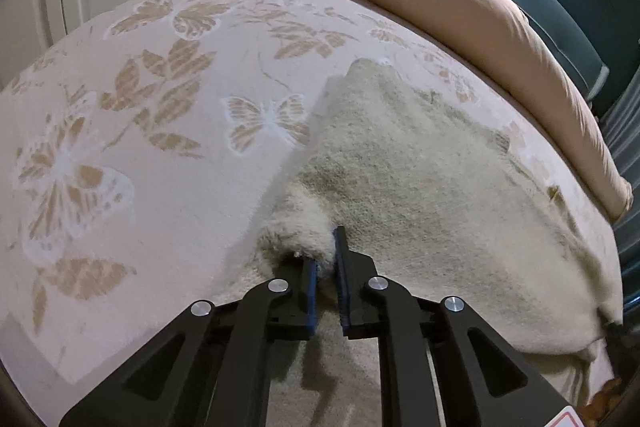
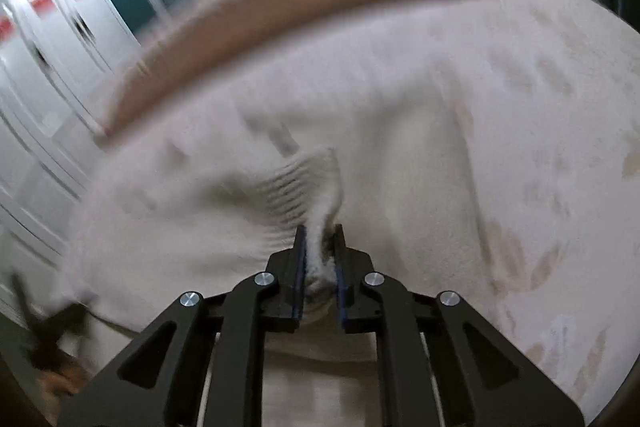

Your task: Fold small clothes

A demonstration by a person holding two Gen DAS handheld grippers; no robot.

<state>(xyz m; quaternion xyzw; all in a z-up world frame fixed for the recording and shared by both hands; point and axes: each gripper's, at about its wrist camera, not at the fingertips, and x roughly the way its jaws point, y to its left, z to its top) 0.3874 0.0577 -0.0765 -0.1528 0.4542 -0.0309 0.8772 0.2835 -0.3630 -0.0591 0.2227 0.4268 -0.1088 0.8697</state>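
Because the job is to fold it, the fuzzy cream top (image 1: 400,163) lies spread out on the bed cover (image 1: 120,187) with butterflies on it, so there is a flat, soft place to work. In the left wrist view the top fills the middle and runs out toward 4 o'clock, and a long tan pillow (image 1: 460,15) lies behind it from 12 to 3 o'clock.

The left gripper (image 1: 327,259) is nearly closed and pinches a fluffy edge of the top between its blue pads, at about 6 o'clock. The right gripper (image 2: 321,247) is nearly closed too, and it pinches a bunch of the top right beside the ribbed cuff (image 2: 296,183), which sits toward 11 o'clock from its tips. That view is blurry.

I think both tongs hold an edge so the cloth can be lifted and laid over itself without slipping.
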